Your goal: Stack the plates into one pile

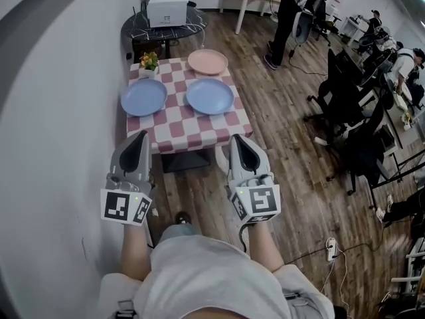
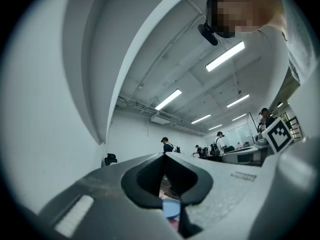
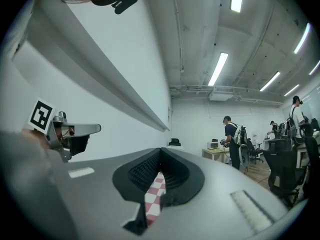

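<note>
A bench (image 1: 234, 121) under a red-and-white checked cloth (image 1: 178, 128) stands by the white wall (image 1: 60, 111), and three plates lie on it, none stacked. The left blue plate (image 1: 143, 97) sits against the left edge, about midway along it. The right blue plate (image 1: 209, 96) lies beside it toward the right edge, with a strip of cloth between the two. The pink plate (image 1: 207, 62) rests at the far right corner, just behind the right blue plate and apart from it. A small flower pot (image 1: 149, 62) stands at the far left corner.

Both grippers hover short of the near edge, over the wood floor (image 1: 285, 171), pointing toward the bench. The left gripper (image 1: 139, 136) lines up with the near left corner. Its jaws are pressed together with nothing between them, and its own view shows only a sliver of blue plate and cloth through the slit below the tips. The right gripper (image 1: 238, 140) lines up with the near right corner. Its jaws are likewise closed and empty, with only checked cloth showing through the slit.

Beyond the far edge a white box (image 1: 167, 6) sits on a dark round table (image 1: 143, 30). A person (image 1: 287, 12) stands farther back, and office chairs (image 1: 339, 98) fill the right side of the room.
</note>
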Action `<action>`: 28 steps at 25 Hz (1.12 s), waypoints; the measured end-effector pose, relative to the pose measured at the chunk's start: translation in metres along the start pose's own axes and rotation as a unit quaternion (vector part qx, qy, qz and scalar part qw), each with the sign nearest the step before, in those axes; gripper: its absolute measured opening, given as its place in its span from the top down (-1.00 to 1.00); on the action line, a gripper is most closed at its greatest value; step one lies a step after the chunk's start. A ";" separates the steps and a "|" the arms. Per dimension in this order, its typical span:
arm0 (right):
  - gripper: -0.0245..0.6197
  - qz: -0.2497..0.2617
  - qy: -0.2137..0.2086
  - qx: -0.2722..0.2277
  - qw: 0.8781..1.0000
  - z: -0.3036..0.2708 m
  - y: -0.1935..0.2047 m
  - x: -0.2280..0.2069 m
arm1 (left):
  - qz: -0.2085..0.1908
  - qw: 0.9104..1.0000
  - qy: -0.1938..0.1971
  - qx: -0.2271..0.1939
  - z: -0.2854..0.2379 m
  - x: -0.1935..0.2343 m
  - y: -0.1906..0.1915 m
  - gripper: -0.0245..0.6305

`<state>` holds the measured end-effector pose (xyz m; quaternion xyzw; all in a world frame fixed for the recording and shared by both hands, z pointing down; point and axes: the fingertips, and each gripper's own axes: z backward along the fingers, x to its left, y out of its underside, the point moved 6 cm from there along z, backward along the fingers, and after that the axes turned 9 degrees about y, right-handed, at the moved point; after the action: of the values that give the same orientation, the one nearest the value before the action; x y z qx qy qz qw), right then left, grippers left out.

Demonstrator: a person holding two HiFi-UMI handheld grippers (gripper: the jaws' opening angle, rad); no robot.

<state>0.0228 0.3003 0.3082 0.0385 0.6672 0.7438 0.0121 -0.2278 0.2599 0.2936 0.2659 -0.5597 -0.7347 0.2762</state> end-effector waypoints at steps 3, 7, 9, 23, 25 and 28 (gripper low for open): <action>0.92 0.005 0.005 -0.009 1.000 -0.032 0.000 0.007 | -0.003 1.000 0.003 -0.003 -0.013 0.031 0.004 0.92; 0.92 -0.007 -0.006 -0.027 1.000 -0.065 -0.001 0.019 | 0.003 1.000 0.017 0.000 -0.025 0.061 0.009 0.92; 0.92 -0.010 -0.016 -0.041 0.999 -0.075 -0.002 0.027 | 0.009 1.000 0.023 -0.006 -0.028 0.073 0.009 0.92; 0.92 -0.019 0.011 -0.042 0.999 -0.130 0.010 0.048 | 0.005 1.000 -0.013 -0.013 -0.051 0.132 0.028 0.92; 0.92 -0.015 0.011 -0.035 0.999 -0.141 0.015 0.048 | 0.001 1.000 -0.020 0.000 -0.055 0.141 0.036 0.92; 0.92 -0.016 0.009 -0.025 1.000 -0.159 0.020 0.045 | -0.001 1.000 -0.028 0.010 -0.065 0.154 0.043 0.92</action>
<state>-0.0332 0.1431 0.3129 0.0212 0.6488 0.7604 0.0190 -0.2864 0.0987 0.3078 0.2483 -0.5742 -0.7366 0.2571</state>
